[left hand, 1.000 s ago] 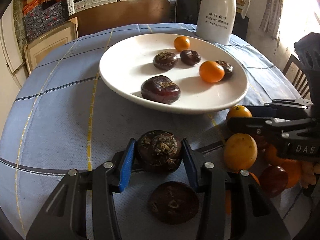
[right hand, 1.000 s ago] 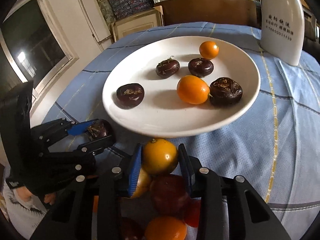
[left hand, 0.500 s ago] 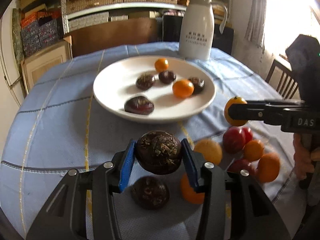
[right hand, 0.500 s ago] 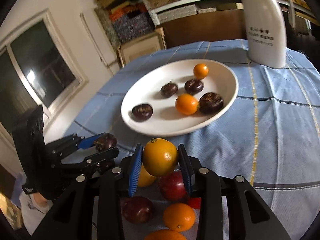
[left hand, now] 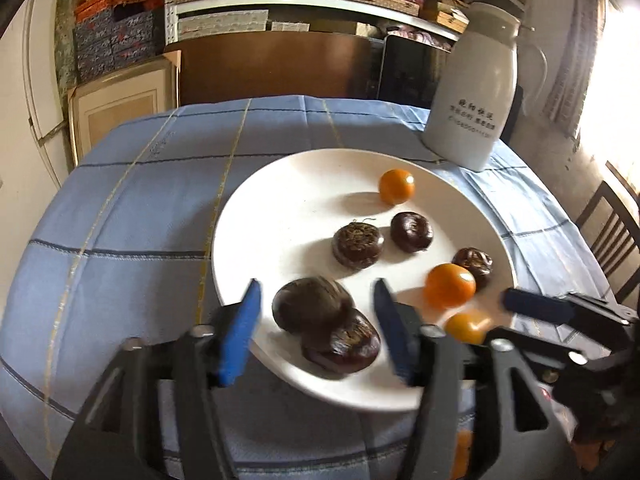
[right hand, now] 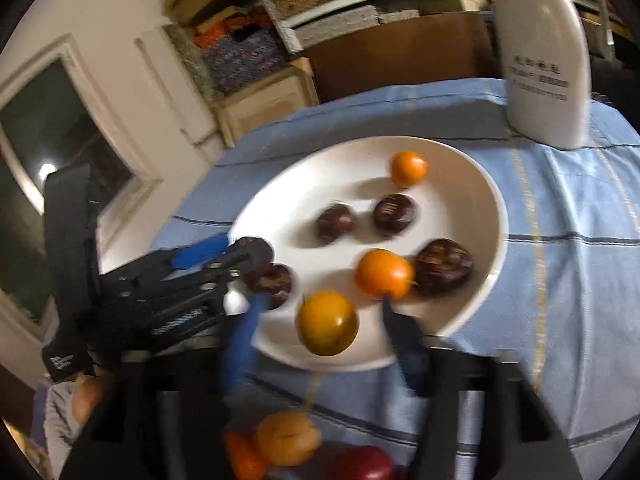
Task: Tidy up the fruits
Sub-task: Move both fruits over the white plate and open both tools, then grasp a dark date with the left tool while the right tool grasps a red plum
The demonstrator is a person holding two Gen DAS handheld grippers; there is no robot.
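A white plate (left hand: 248, 216) holds two small oranges (left hand: 396, 186) and several dark chestnut-like fruits (left hand: 357, 246). My left gripper (left hand: 316, 328) hangs over the plate's near rim, its jaws opening. A dark fruit (left hand: 312, 304) sits blurred between the blue pads with gaps on both sides, just above another dark fruit (left hand: 344, 344) on the plate. My right gripper (right hand: 320, 340) is also over the near rim with its jaws opening. An orange fruit (right hand: 326, 322) is loose between its pads, touching neither.
A tall white jug (left hand: 472, 100) stands behind the plate on the blue checked tablecloth (left hand: 132, 216). Loose orange and red fruits (right hand: 286, 436) lie on the cloth near me. A chair (left hand: 612, 236) stands at the right, with shelves and boxes behind the table.
Both grippers lifted their fruits off the cloth and carried them forward over the plate's near rim. Both pairs of jaws have parted, so the dark fruit and the orange are free.
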